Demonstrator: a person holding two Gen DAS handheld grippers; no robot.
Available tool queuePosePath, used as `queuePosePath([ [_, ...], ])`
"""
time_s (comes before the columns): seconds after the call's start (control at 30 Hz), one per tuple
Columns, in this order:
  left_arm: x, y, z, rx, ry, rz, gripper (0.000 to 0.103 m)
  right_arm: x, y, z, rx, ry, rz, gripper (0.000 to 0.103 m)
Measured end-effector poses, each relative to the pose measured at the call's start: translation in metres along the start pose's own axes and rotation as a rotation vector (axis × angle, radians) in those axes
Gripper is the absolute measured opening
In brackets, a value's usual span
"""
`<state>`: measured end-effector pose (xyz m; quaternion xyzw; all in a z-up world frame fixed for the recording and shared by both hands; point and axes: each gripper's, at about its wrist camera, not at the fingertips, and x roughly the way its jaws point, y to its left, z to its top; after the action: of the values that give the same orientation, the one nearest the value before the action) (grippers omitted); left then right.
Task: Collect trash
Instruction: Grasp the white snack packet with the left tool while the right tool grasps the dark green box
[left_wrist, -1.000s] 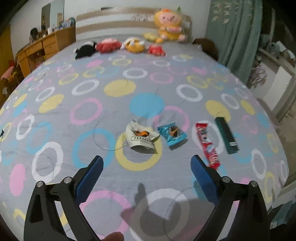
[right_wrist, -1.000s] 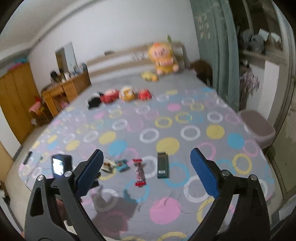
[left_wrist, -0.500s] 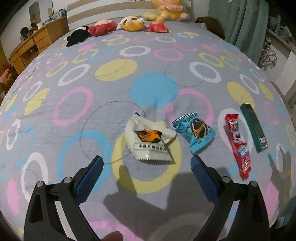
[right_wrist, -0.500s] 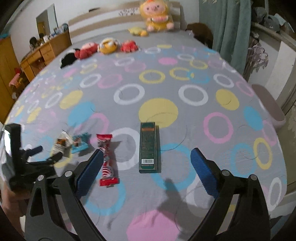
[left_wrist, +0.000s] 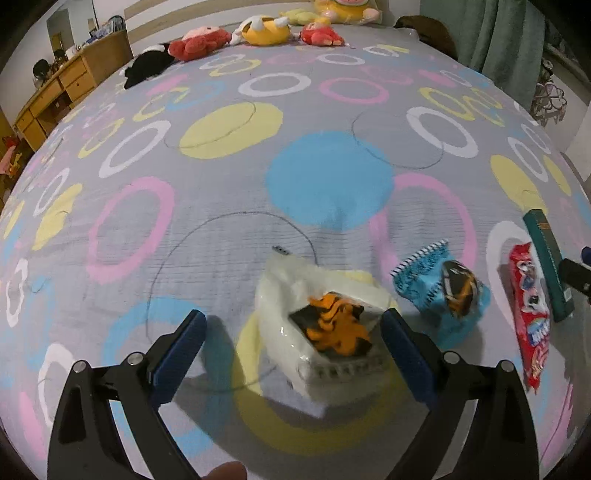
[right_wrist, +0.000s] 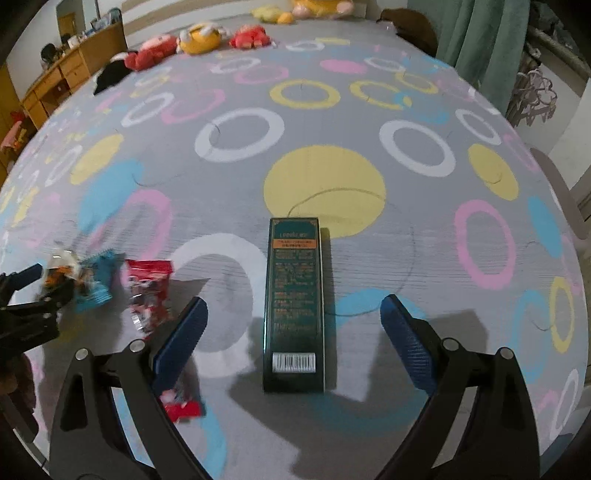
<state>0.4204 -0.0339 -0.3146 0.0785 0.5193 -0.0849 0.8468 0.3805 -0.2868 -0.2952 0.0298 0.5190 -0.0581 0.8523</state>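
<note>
Four pieces of trash lie in a row on the bed. A white crumpled wrapper (left_wrist: 317, 325) with an orange print lies between the fingers of my open left gripper (left_wrist: 291, 347), nearer the right finger. A blue snack bag (left_wrist: 443, 288), a red wrapper (left_wrist: 532, 317) and a dark green box (left_wrist: 550, 258) lie to its right. In the right wrist view my open right gripper (right_wrist: 293, 332) straddles the dark green box (right_wrist: 295, 295); the red wrapper (right_wrist: 151, 291) lies by its left finger. The left gripper (right_wrist: 22, 302) shows at far left.
The bedspread (left_wrist: 221, 206) is grey with coloured rings. Plush toys (left_wrist: 258, 33) line the far end by the headboard. A wooden dresser (left_wrist: 62, 88) stands at far left, green curtains (left_wrist: 506, 33) at far right. The bed's right edge (right_wrist: 569, 229) drops off near the box.
Both grippers have moved forward and down toward the bed. The white wrapper now sits between the left fingers and the green box between the right fingers. Both stay open.
</note>
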Motion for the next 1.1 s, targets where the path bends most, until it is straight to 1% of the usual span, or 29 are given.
queuePosePath([
  [0.13, 0.007, -0.003, 0.001, 0.035, -0.007, 0.011, 0.094, 0.029, 0.001, 0.003, -0.003, 0.061, -0.013, 0.093],
  [0.2, 0.008, -0.001, 0.000, 0.027, -0.014, 0.002, 0.094, 0.041, -0.001, 0.002, 0.008, 0.090, -0.017, 0.093],
  [0.27, 0.009, -0.003, -0.001, 0.034, -0.022, 0.009, 0.094, 0.044, 0.000, 0.001, 0.005, 0.084, -0.022, 0.093],
  [0.37, 0.007, -0.004, -0.003, 0.032, -0.033, 0.014, 0.093, 0.044, 0.001, 0.001, 0.000, 0.099, -0.024, 0.093],
  [0.47, 0.005, -0.004, -0.006, 0.031, -0.043, 0.015, 0.088, 0.046, 0.002, 0.002, -0.007, 0.106, -0.027, 0.092],
  [0.5, 0.003, -0.005, -0.008, 0.030, -0.048, 0.015, 0.082, 0.046, 0.003, 0.002, -0.009, 0.106, -0.027, 0.090],
  [0.57, -0.002, -0.007, -0.011, 0.042, -0.063, 0.018, 0.061, 0.044, 0.006, 0.002, -0.015, 0.102, -0.019, 0.075],
  [0.6, -0.005, -0.008, -0.012, 0.045, -0.068, 0.015, 0.034, 0.041, 0.010, 0.001, -0.026, 0.097, -0.017, 0.049],
  [0.63, -0.010, -0.009, -0.014, 0.043, -0.062, 0.013, 0.019, 0.036, 0.015, 0.001, -0.045, 0.093, -0.016, 0.035],
  [0.7, -0.014, -0.007, -0.018, 0.016, -0.050, -0.007, 0.015, 0.034, 0.023, -0.002, -0.077, 0.096, -0.047, 0.035],
  [0.87, -0.021, -0.001, -0.022, -0.023, -0.047, -0.067, 0.012, 0.033, 0.023, -0.004, -0.071, 0.074, -0.057, 0.035],
  [0.97, -0.029, -0.002, -0.026, -0.021, -0.065, -0.077, 0.011, 0.031, 0.024, -0.004, -0.071, 0.071, -0.063, 0.035],
  [1.1, -0.035, 0.001, -0.029, -0.049, -0.065, -0.069, 0.011, 0.023, 0.027, -0.011, -0.071, 0.061, -0.060, 0.035],
])
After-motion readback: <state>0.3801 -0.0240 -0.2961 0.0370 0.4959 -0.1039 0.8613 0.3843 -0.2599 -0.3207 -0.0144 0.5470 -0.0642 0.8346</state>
